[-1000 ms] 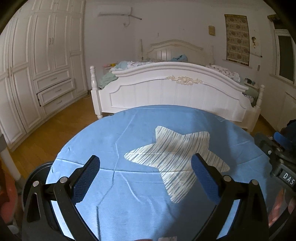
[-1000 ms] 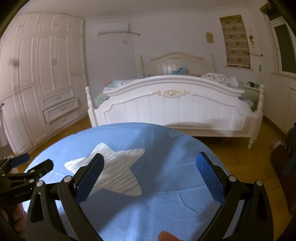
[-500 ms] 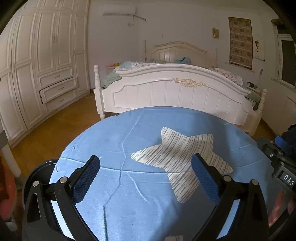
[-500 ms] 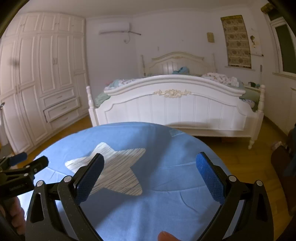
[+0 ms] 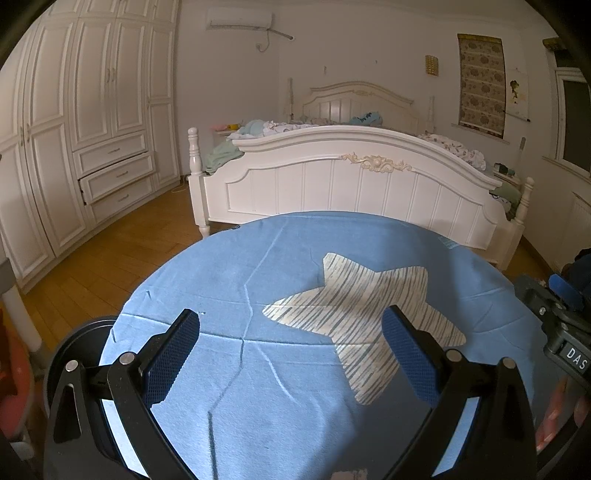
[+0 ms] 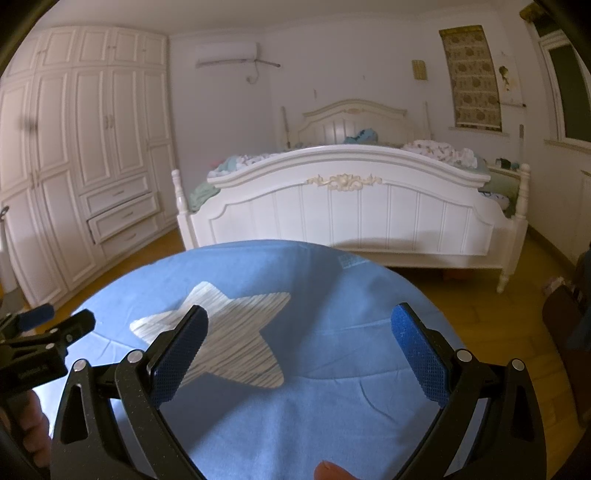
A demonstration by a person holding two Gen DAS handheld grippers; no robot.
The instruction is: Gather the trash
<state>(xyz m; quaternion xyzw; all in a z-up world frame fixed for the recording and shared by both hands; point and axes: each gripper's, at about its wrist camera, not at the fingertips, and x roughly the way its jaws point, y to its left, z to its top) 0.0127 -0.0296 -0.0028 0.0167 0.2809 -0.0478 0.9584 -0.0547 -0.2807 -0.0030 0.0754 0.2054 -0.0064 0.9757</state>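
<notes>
A bedroom: a white bed (image 5: 351, 184) with a carved footboard stands beyond a round table covered by a blue cloth (image 5: 229, 280) bearing a striped star patch (image 5: 362, 314). White built-in wardrobes (image 5: 92, 122) with drawers line the left wall, an air conditioner (image 5: 240, 18) hangs high on the far wall, and the wooden floor (image 5: 122, 251) runs between table and bed. Crumpled bedding and clothes lie on the mattress.

Your left gripper (image 5: 291, 347) hovers over the near part of the tablecloth, its blue-padded fingers (image 5: 173, 354) spread wide with nothing between them; the star patch lies partly between the fingers, toward the right-hand one. At the right edge of the left wrist view you see your right gripper's black body from the side, above the table's right edge.

Your right gripper (image 6: 299, 343) is likewise released, its fingers (image 6: 417, 354) wide apart and empty, held over the cloth with the star patch lying under and beyond the left-hand finger. At the left edge of the right wrist view your left gripper shows from the side, above the table's left edge, with part of your hand (image 6: 26, 424) below it. A fingertip (image 6: 332, 470) shows at the bottom edge of that view.

No piece of trash can be told on the tablecloth in either view; nothing on the cloth lies between or beside either pair of fingers. A dark round object (image 5: 74, 347) sits low beyond the table's left edge; you cannot tell what it is.
</notes>
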